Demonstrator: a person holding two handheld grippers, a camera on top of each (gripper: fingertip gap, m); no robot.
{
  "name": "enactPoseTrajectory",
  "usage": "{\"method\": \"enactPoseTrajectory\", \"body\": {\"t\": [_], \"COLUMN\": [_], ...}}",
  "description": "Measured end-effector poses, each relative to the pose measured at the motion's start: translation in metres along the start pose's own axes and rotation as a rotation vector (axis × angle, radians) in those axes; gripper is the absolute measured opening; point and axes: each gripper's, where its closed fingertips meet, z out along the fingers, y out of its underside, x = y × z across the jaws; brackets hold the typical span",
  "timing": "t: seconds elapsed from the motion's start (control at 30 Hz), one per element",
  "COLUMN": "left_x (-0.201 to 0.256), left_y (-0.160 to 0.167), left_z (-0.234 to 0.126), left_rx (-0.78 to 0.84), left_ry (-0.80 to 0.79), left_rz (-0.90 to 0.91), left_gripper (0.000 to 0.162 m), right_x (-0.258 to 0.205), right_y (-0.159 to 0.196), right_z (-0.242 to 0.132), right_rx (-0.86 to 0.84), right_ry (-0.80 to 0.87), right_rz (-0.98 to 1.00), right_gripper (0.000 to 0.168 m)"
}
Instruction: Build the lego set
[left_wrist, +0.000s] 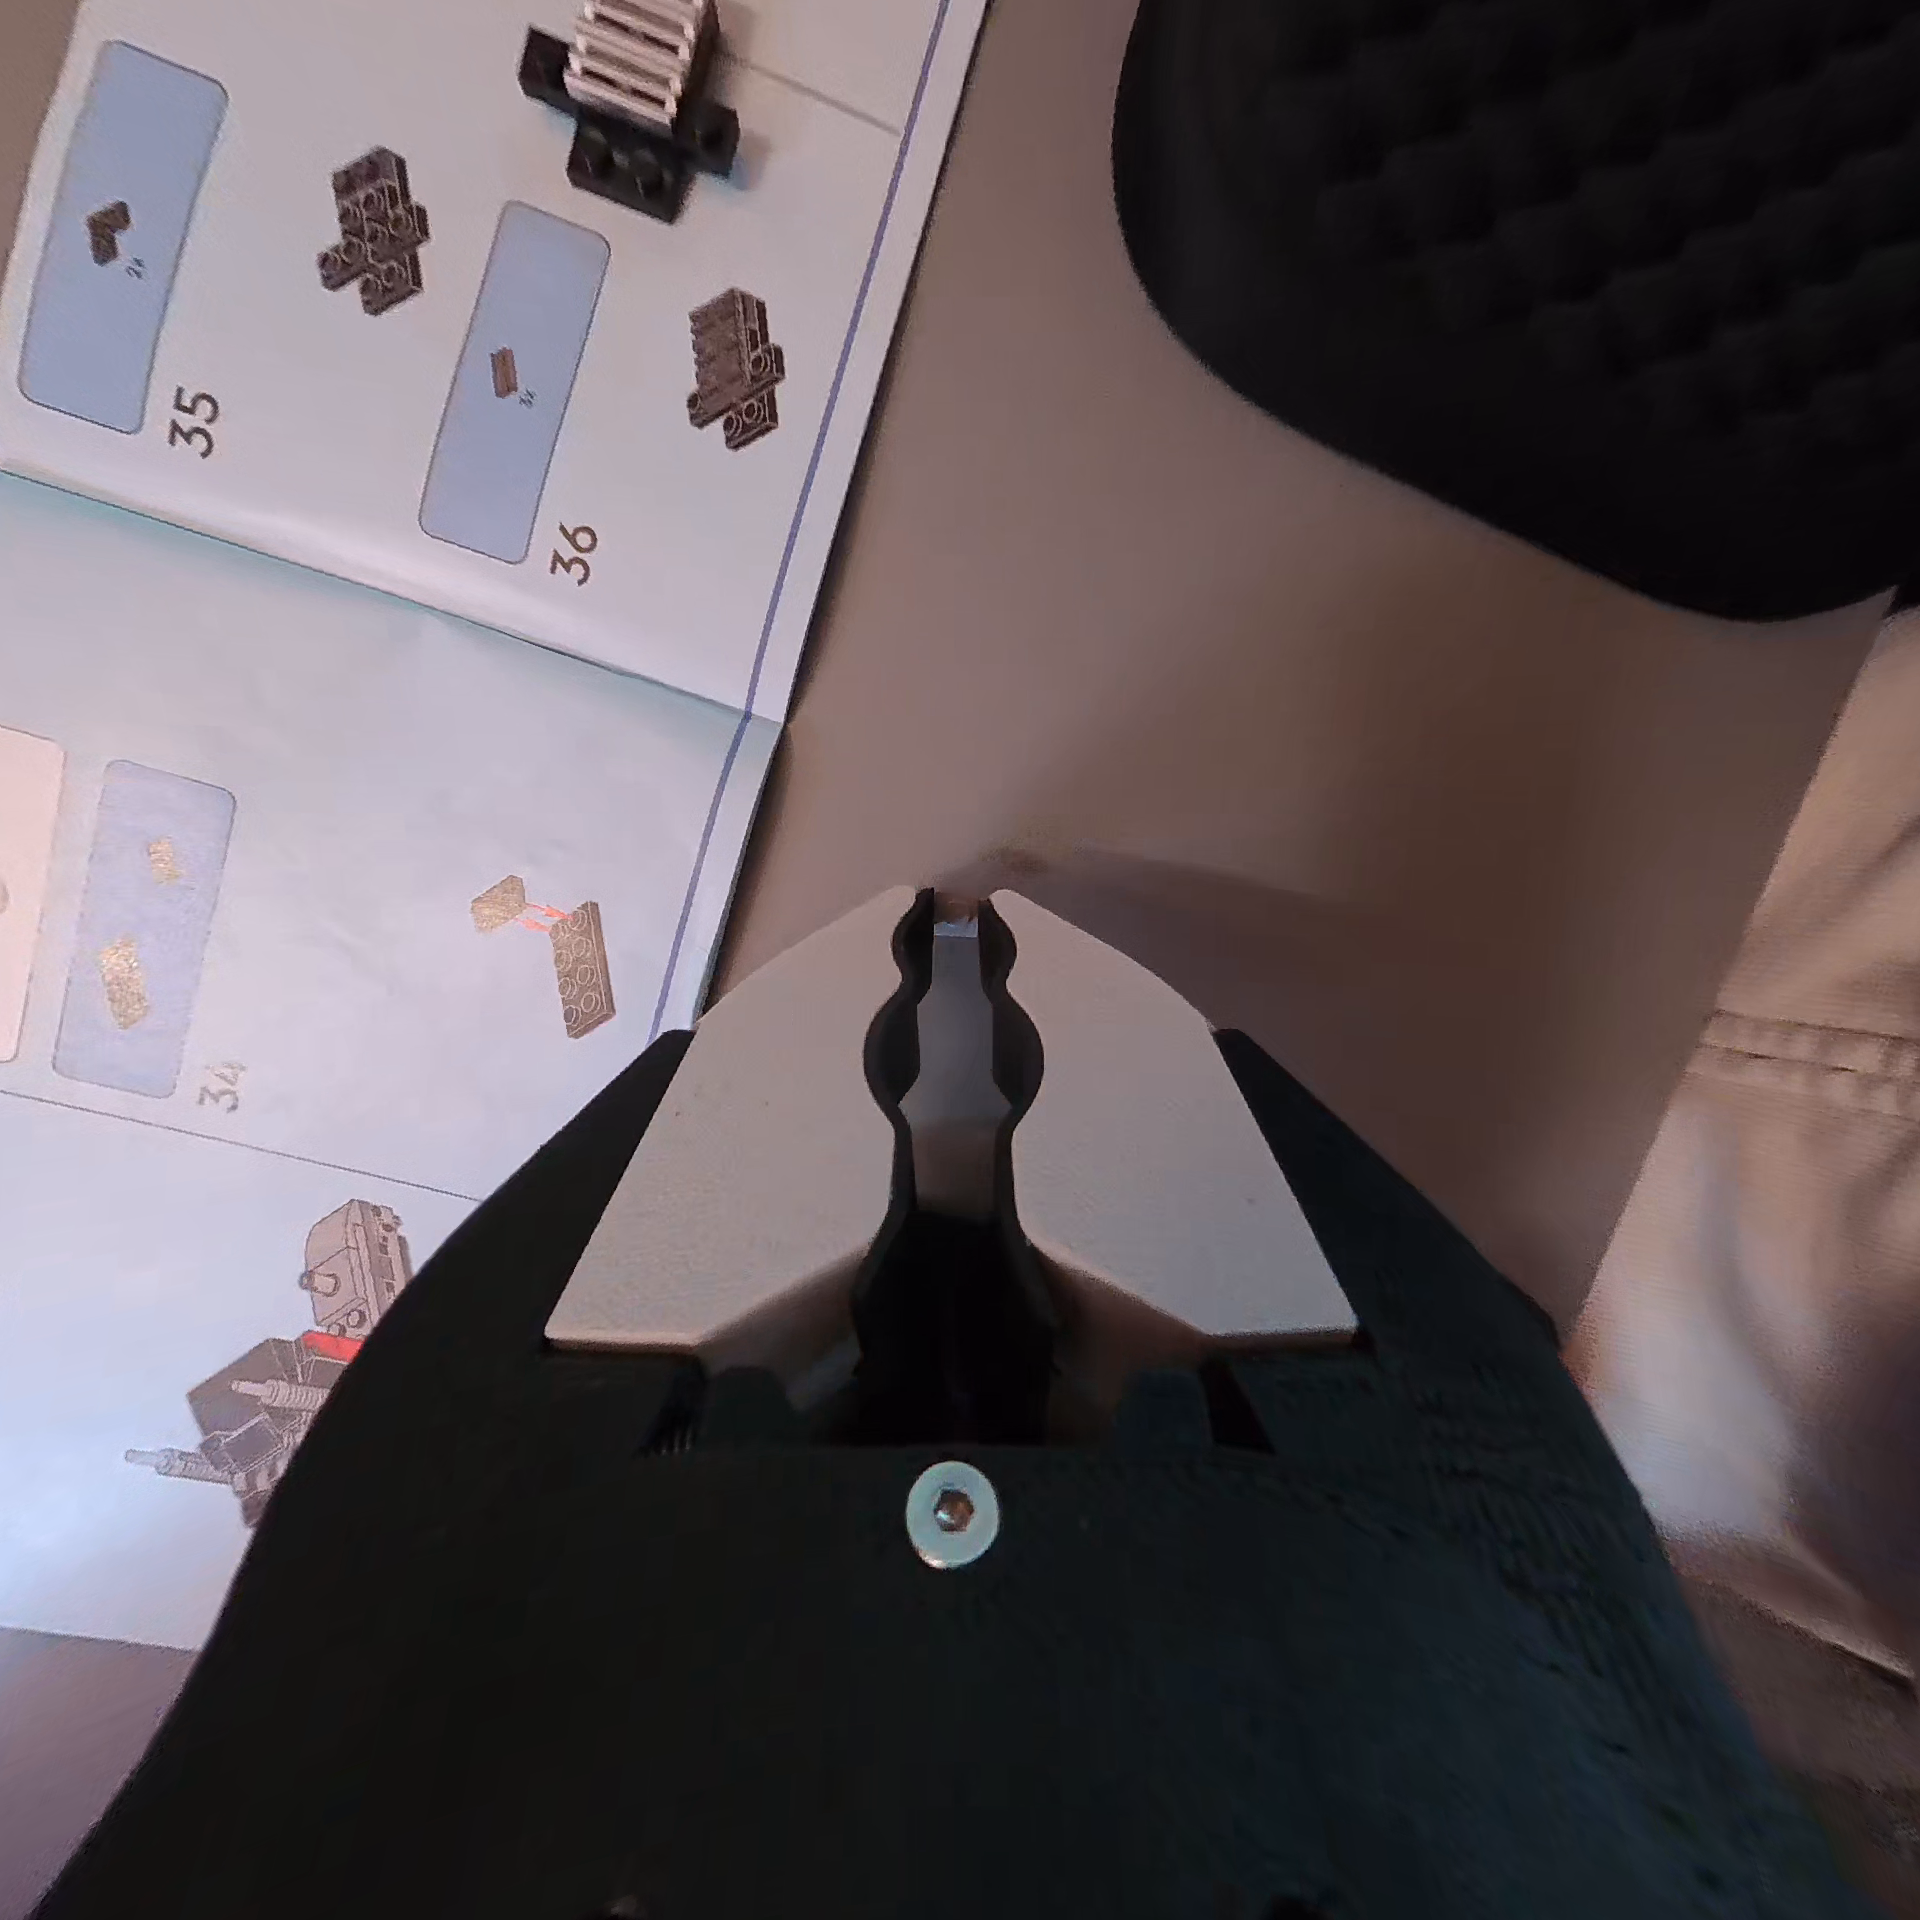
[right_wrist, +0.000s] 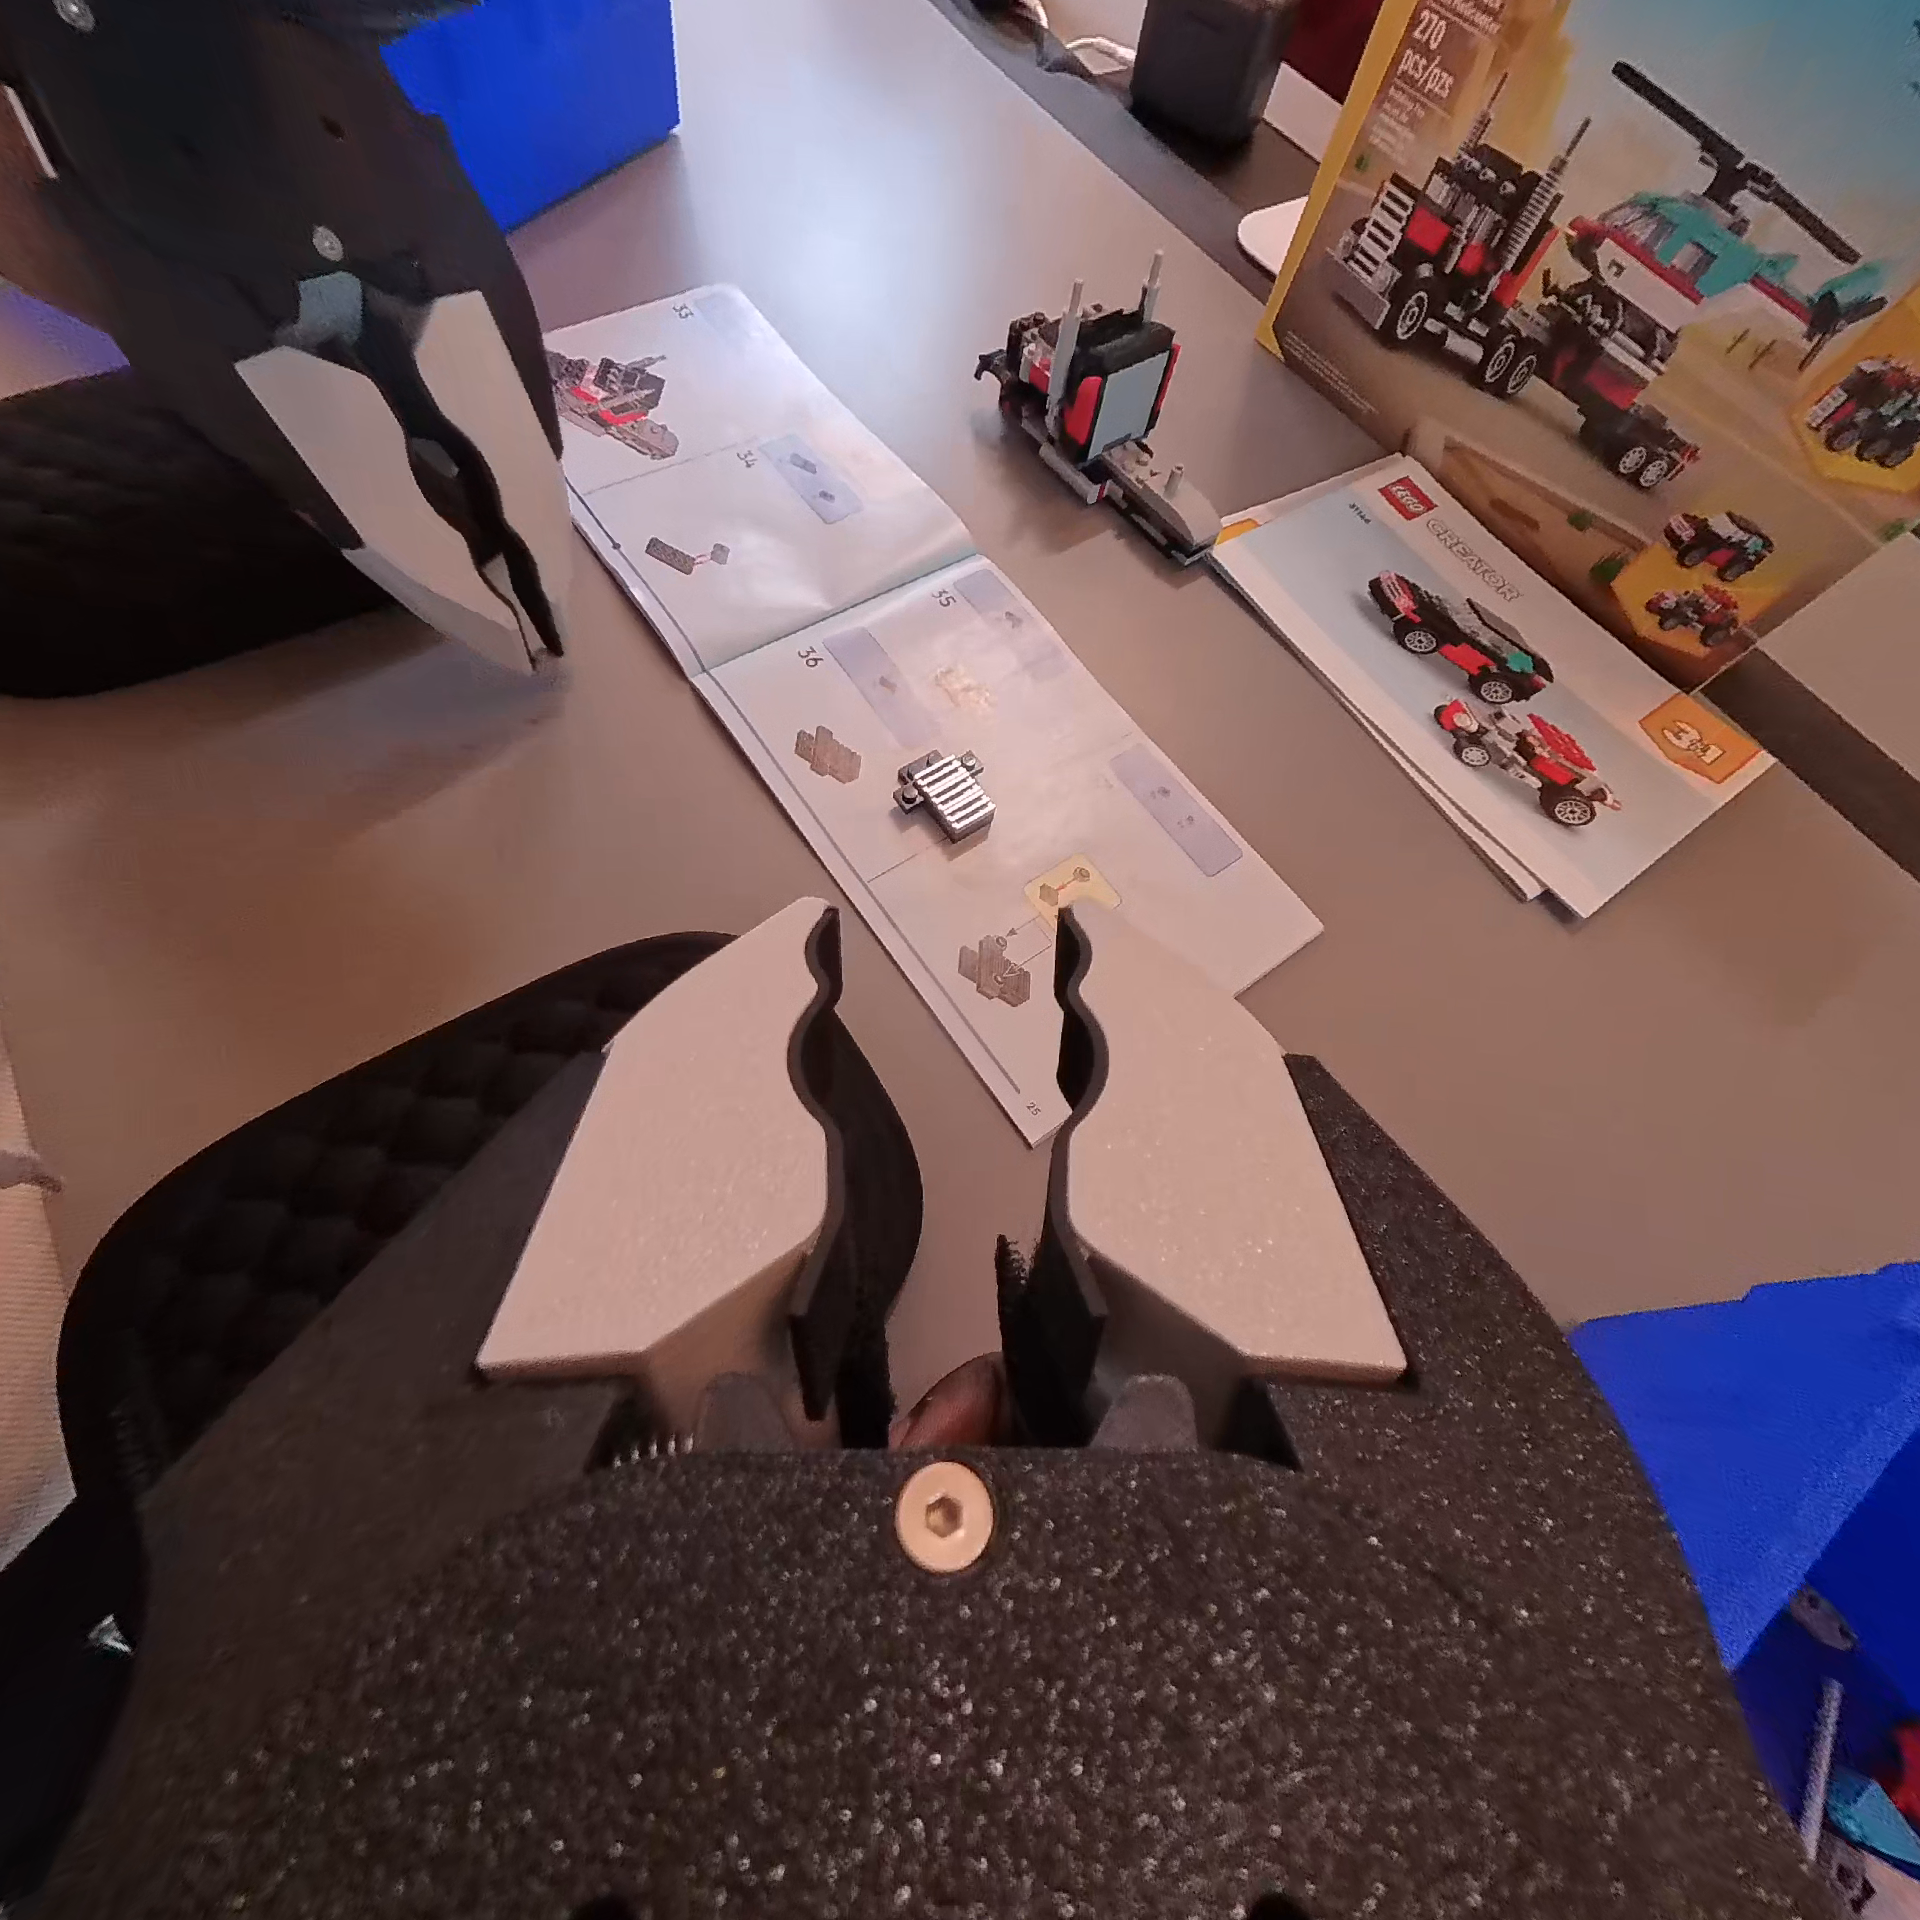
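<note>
My left gripper (left_wrist: 954, 906) is shut on a small light-grey lego piece (left_wrist: 956, 923), with its tips low over the bare table beside the open instruction booklet (left_wrist: 416, 520). It also shows in the right wrist view (right_wrist: 525, 634), tips down at the table. A small black and silver grille assembly (left_wrist: 639, 94) lies on the booklet and shows in the right wrist view (right_wrist: 945, 795). My right gripper (right_wrist: 940, 920) is open and empty, held above the booklet's near edge (right_wrist: 1039, 1101). A part-built black and red truck (right_wrist: 1101, 416) stands farther back.
The lego box (right_wrist: 1610, 312) stands at the back right, with more booklets (right_wrist: 1486, 686) in front of it. Black textured trays lie by the left gripper (left_wrist: 1558, 260) and under my right gripper (right_wrist: 312, 1143). Blue bins sit at the back (right_wrist: 540, 94) and near right (right_wrist: 1766, 1455). Spacing between my two grippers at the tips: around 20 cm.
</note>
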Motion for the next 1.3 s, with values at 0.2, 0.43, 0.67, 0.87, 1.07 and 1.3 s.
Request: {"method": "enactPoseTrajectory", "body": {"t": [0.2,0.43,0.67,0.87,1.07,1.3], "left_x": [-0.002,-0.002,-0.007,-0.01,-0.014,0.002], "left_y": [0.005,0.005,0.007,0.0,-0.015,-0.018], "left_z": [0.007,0.006,0.003,-0.01,-0.036,-0.111], "left_rx": [-0.041,-0.042,-0.036,0.045,0.171,0.434], "left_ry": [-0.002,0.01,-0.014,-0.016,-0.068,-0.02], "left_rz": [0.013,0.004,-0.014,-0.066,-0.085,-0.095], "left_gripper": [0.009,0.014,0.027,0.038,0.055,0.056], "right_x": [-0.001,-0.001,-0.002,-0.006,-0.009,-0.018], "right_y": [0.0,0.001,0.0,-0.002,-0.005,-0.006], "right_z": [-0.001,-0.002,-0.002,0.001,0.006,0.016], "right_rx": [-0.001,-0.004,-0.011,-0.014,-0.009,-0.01], "right_ry": [0.0,0.003,0.003,-0.01,-0.023,-0.058], "right_rz": [-0.005,-0.002,-0.012,-0.024,-0.032,-0.043], "right_gripper": [0.04,0.04,0.04,0.04,0.04,0.041]}}
